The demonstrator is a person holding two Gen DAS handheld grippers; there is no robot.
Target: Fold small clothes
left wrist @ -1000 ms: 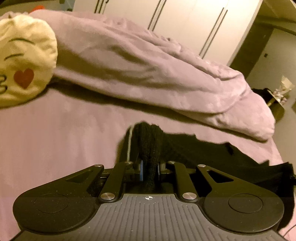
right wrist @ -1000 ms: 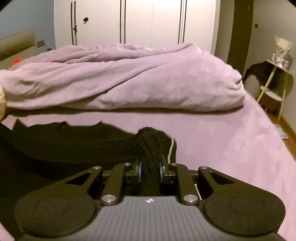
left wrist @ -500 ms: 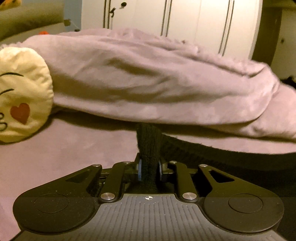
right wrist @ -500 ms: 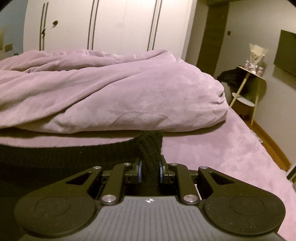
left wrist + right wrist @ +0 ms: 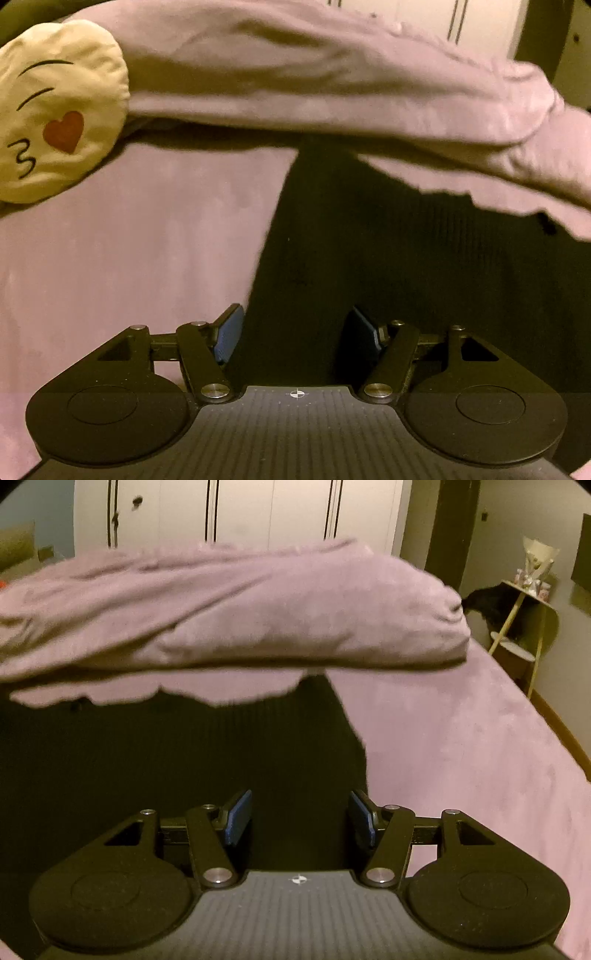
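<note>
A black knit garment (image 5: pixel 369 258) lies flat on the purple bed sheet (image 5: pixel 129 258). In the left wrist view its left edge runs up from my open left gripper (image 5: pixel 295 332) toward the rolled duvet. In the right wrist view the same garment (image 5: pixel 184 760) fills the left half, its right edge beside my open right gripper (image 5: pixel 300 818). Both grippers hover over the garment's near edge with blue pads (image 5: pixel 229 334) apart and nothing between them.
A rolled purple duvet (image 5: pixel 240 609) lies across the bed just beyond the garment. A yellow kiss-face pillow (image 5: pixel 55 110) sits at the left. The sheet (image 5: pixel 461 757) extends right to the bed's edge. A small side table (image 5: pixel 524 620) and white wardrobes (image 5: pixel 240 513) stand behind.
Both grippers were shut on bunched corners of the black garment held up; now both have opened and the garment lies spread flat on the bed.
</note>
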